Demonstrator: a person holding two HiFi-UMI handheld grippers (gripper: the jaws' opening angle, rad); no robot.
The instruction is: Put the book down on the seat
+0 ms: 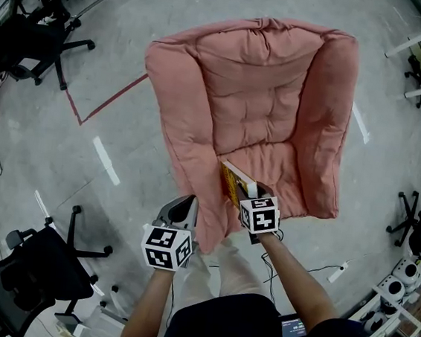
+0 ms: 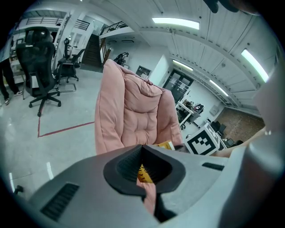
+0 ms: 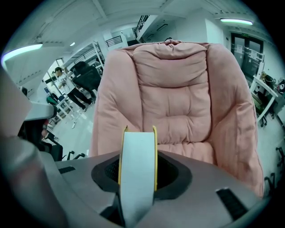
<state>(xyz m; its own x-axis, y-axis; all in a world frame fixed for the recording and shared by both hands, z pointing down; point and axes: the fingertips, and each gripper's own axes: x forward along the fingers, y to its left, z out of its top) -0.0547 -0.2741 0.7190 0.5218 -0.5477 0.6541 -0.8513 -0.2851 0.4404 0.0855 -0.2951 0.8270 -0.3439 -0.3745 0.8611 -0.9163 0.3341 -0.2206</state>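
The grey right gripper (image 3: 138,176) has its jaws clamped on a thin yellow-covered book (image 3: 137,151), white page edges facing us, standing upright on edge, and dead ahead sits the big pink quilted fabric armchair (image 3: 178,84), its seat cushion (image 3: 196,151) just beyond the book.

Glossy grey floor (image 1: 137,14), black office chairs (image 2: 38,53), ceiling strip lights (image 2: 176,21)

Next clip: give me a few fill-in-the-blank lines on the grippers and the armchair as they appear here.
1. The right gripper is shut on a ____.
2. Its covers are ____.
3. The armchair is upholstered in ____ fabric.
4. The left gripper holds ____.
Missing words: book; yellow; pink; nothing.
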